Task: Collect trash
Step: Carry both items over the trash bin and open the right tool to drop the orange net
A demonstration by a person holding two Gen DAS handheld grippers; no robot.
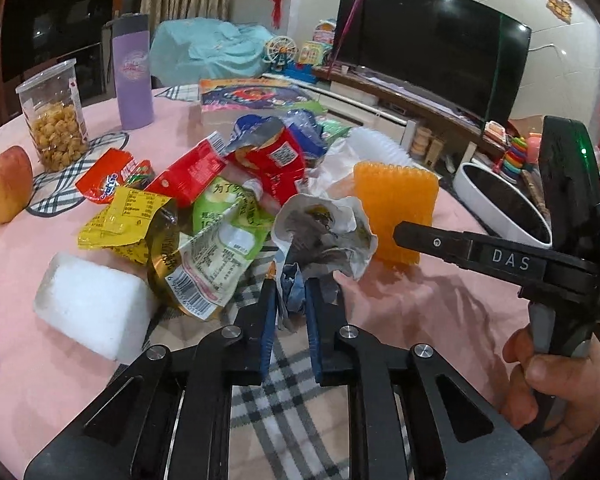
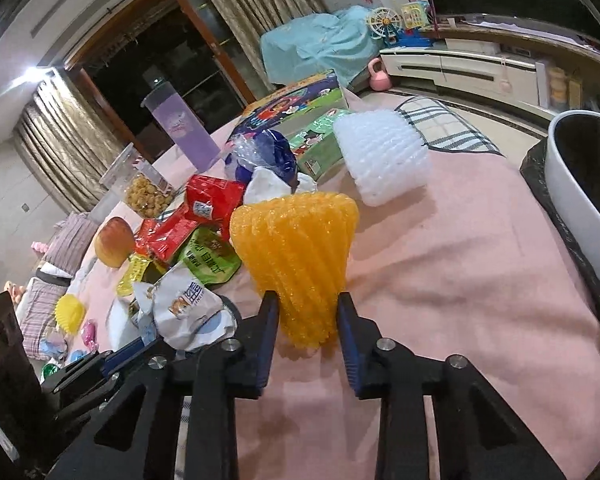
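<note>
A heap of snack wrappers lies on the pink tablecloth [image 1: 420,300]: red [image 1: 275,156], green [image 1: 227,216] and yellow [image 1: 127,216] packets. My left gripper [image 1: 291,284] is shut on a crumpled white wrapper [image 1: 324,236] at the heap's near edge; the same wrapper [image 2: 187,308] shows at the lower left of the right wrist view. My right gripper [image 2: 307,304] is shut on an orange foam net sleeve [image 2: 295,240], squeezing its near end narrow. From the left wrist view, that sleeve [image 1: 396,200] stands beside the white wrapper, with a right-gripper finger [image 1: 432,240] against it.
A white bin with a black liner [image 2: 580,208] stands off the table's right edge. Also on the table are a white foam net [image 2: 380,156], a white foam block [image 1: 91,304], an apple [image 1: 5,184], a snack jar [image 1: 55,120], a purple bottle [image 1: 133,76] and a picture box [image 1: 251,100].
</note>
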